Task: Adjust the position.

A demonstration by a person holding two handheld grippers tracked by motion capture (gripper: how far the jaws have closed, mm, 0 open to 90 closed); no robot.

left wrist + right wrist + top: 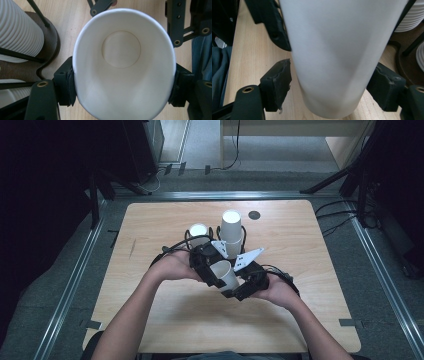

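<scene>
Paper cup (122, 65) sits squeezed between left gripper (122, 87) pads, mouth toward camera. Right gripper (332, 87) straddles its base, left pad just clear of the wall, right pad's contact unclear.

From the high view we look forward and down on the light wooden table (165, 320), with the floor beyond its far edge. In the left gripper view we sit very close, staring straight into the mouth of the white paper cup (122, 65). In the right gripper view we face that same cup's (337, 50) outer wall, equally close. Both share the tabletop.
</scene>
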